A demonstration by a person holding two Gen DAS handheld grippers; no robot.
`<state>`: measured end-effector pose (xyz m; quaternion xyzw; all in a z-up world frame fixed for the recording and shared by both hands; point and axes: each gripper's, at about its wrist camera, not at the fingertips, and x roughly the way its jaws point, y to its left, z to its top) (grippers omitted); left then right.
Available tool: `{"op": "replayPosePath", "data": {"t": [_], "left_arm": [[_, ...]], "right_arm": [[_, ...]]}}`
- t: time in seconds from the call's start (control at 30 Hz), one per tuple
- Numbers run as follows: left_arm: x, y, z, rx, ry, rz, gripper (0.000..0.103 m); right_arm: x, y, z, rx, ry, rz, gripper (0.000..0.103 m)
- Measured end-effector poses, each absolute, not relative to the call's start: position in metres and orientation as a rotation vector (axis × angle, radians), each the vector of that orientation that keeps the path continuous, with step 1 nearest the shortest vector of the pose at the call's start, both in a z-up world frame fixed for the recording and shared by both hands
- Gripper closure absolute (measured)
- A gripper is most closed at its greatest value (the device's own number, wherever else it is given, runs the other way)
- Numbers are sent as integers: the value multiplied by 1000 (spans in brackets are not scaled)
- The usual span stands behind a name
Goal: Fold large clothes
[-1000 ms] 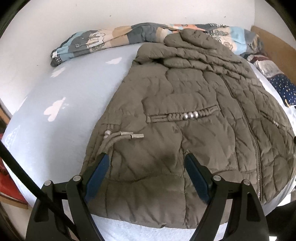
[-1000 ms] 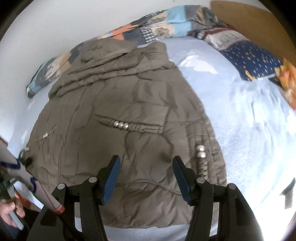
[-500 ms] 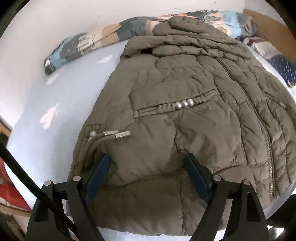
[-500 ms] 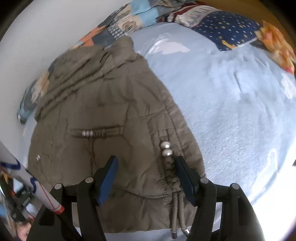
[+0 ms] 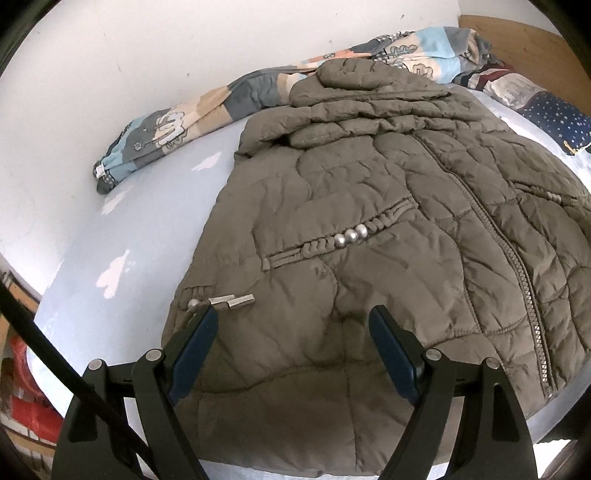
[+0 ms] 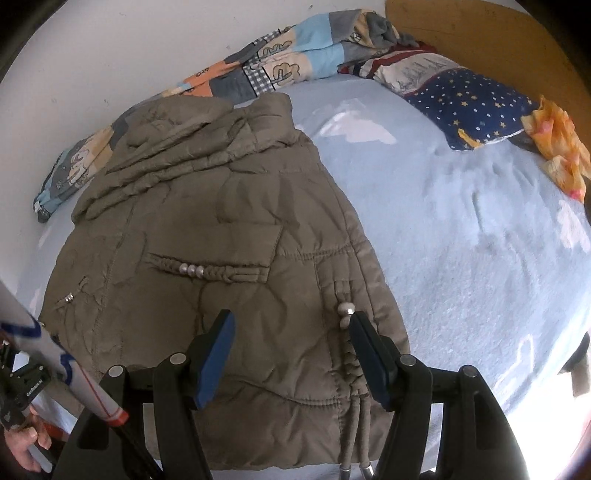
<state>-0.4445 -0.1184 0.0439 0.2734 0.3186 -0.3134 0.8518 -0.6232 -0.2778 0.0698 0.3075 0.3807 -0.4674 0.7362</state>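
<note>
An olive-brown quilted jacket (image 5: 369,192) lies flat, front up and zipped, on the light blue bed sheet (image 5: 122,229), its hood at the far end by the wall. My left gripper (image 5: 291,317) hovers open over the jacket's near left hem. Its left fingertip is beside the metal-tipped drawcord ends (image 5: 232,301). In the right wrist view the jacket (image 6: 221,221) fills the left half. My right gripper (image 6: 291,319) stands open over the near right hem, its right fingertip next to the silver cord beads (image 6: 347,308). Nothing is held between either pair of fingers.
A patchwork quilt (image 5: 221,107) is bunched along the white wall behind the hood. A star-print pillow (image 6: 472,107) and an orange cloth (image 6: 557,147) lie at the far right by the wooden headboard (image 6: 480,33). Bare sheet (image 6: 480,240) spreads right of the jacket. A hand (image 6: 22,439) shows bottom left.
The right wrist view has swung toward the jacket's right edge, bringing the cord beads up to the right fingertip, and its jaws stand slightly wider. The left gripper rolled and shifted slightly. The jacket lies unmoved.
</note>
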Motion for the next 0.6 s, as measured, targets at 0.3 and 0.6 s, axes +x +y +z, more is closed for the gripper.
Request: {"op": "replayPosePath", "data": {"t": [0.3,0.6], "left_arm": [[-439,-111,51,537,663,-667,20],[-366,-35,71,198,812,-554,20]], "right_arm": [[-620,-268,67,589,871,-1016,30],[-683,-283,72,767,734,-1116,30]]}}
